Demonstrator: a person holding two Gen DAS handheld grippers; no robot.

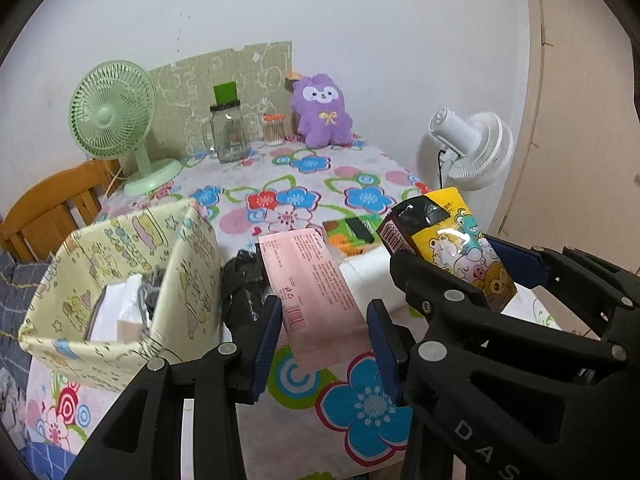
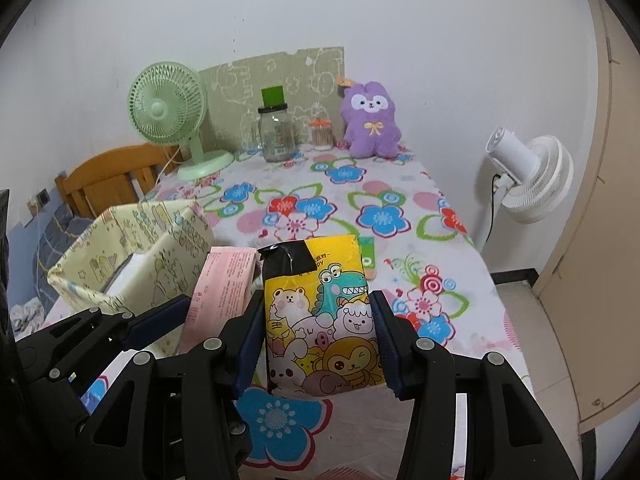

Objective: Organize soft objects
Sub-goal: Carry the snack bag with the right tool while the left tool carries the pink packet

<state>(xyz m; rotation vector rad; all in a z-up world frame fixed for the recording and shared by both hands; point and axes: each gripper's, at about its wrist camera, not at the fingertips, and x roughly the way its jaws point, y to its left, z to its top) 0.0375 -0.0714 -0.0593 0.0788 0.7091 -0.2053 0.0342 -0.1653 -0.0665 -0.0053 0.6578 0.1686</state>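
My left gripper (image 1: 326,340) is shut on a pink printed packet (image 1: 316,292), which hangs tilted above the flowered tablecloth (image 1: 360,404). Just left of it stands a pale yellow fabric box (image 1: 192,264) with white and grey items inside. My right gripper (image 2: 318,344) is shut on a yellow packet with cartoon animals (image 2: 324,320), also held above the cloth. In the left wrist view that yellow packet (image 1: 452,248) sits to the right of the pink one. From the right wrist, the pink packet (image 2: 224,288) and the box (image 2: 160,248) are at the left. A purple plush toy (image 2: 370,120) sits at the table's far end.
A black bundle (image 1: 240,280), a white roll (image 1: 372,276) and a green-orange packet (image 1: 352,234) lie behind the pink packet. At the back stand a green fan (image 1: 116,120), a glass jar (image 1: 228,132) and a swab pot (image 1: 274,130). A white fan (image 1: 468,148) stands beyond the right edge and a wooden chair (image 1: 52,208) at left.
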